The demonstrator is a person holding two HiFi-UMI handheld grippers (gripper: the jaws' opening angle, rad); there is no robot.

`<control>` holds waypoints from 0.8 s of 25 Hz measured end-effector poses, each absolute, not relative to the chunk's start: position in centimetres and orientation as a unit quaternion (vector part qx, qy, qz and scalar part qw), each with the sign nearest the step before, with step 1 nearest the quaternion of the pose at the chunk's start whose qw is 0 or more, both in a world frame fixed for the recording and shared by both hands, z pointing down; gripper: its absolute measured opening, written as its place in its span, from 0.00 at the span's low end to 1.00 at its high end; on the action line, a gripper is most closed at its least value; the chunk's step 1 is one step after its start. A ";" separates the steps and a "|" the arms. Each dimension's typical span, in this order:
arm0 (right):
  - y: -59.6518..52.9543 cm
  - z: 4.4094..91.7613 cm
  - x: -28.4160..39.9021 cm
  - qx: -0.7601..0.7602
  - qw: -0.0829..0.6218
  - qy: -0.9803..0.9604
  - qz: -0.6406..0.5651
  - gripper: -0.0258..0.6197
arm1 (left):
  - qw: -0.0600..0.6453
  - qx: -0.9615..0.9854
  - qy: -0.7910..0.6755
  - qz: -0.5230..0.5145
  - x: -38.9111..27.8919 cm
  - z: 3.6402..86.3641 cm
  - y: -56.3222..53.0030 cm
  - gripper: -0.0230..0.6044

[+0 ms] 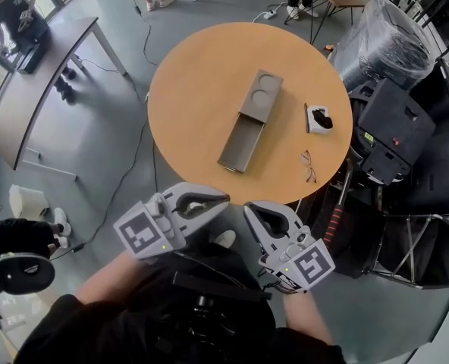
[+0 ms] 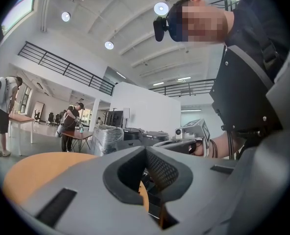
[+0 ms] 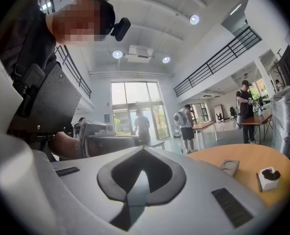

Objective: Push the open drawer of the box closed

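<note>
Currently, head view: a long grey rectangular box (image 1: 261, 95) with two round recesses in its lid lies near the middle of the round orange-wood table (image 1: 186, 89). Its grey drawer (image 1: 240, 146) is pulled well out. The box's long axis runs from near-left to far-right, and the drawer front faces the near table edge, toward the person. A small white box holding something black (image 1: 319, 119) and a pair of thin-framed glasses (image 1: 309, 165) sit to the right, apart from the drawer. The left gripper (image 1: 218, 200) and right gripper (image 1: 252, 212) are held low by the person's body, off the table and well short of the drawer.

Left gripper view: jaw tips meet with nothing between them. The camera tilts up at the ceiling, and the table shows low at the left.

Right gripper view: jaws are likewise together and empty. The grey box shows small on the table at the right.

The push looks not yet begun. To do it well, set one closed tip on the middle of the drawer front and push straight along the long axis. An off-centre or crosswise push would likely jam the drawer or skid the box. The other gripper could brace the far end.
</note>
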State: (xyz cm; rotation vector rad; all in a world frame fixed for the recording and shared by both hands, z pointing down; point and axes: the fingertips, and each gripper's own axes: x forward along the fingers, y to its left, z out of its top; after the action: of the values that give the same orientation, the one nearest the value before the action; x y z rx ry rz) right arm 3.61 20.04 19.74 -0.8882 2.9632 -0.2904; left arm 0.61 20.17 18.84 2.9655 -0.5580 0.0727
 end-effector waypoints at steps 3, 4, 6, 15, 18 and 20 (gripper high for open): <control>19.1 20.5 3.7 -0.289 0.016 0.952 -0.098 0.05 | 0.056 0.981 -0.183 0.029 0.7 19.8 19.3 0.09; 18.8 20.8 3.7 -0.291 0.016 0.952 -0.099 0.05 | 0.056 0.981 -0.182 0.028 0.8 20.1 19.1 0.09; 18.0 21.2 3.8 -0.295 0.014 0.950 -0.103 0.05 | 0.058 0.982 -0.176 0.025 0.8 20.6 18.4 0.09; 12.6 25.6 3.5 -0.330 -0.002 0.935 -0.132 0.05 | 0.049 0.985 -0.163 0.031 0.0 24.5 13.4 0.09; 10.5 27.5 3.0 -0.338 -0.008 0.930 -0.143 0.05 | 0.052 0.985 -0.162 0.033 -0.4 26.3 11.4 0.09; 9.3 29.2 2.7 -0.342 -0.012 0.927 -0.156 0.05 | 0.060 0.984 -0.163 0.033 -0.7 27.7 10.4 0.09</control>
State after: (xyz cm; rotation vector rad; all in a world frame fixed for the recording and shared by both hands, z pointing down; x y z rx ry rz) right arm 2.71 9.34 29.24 -1.0822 2.9339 -0.4927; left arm -0.65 10.39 27.70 2.9787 -0.4934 0.0988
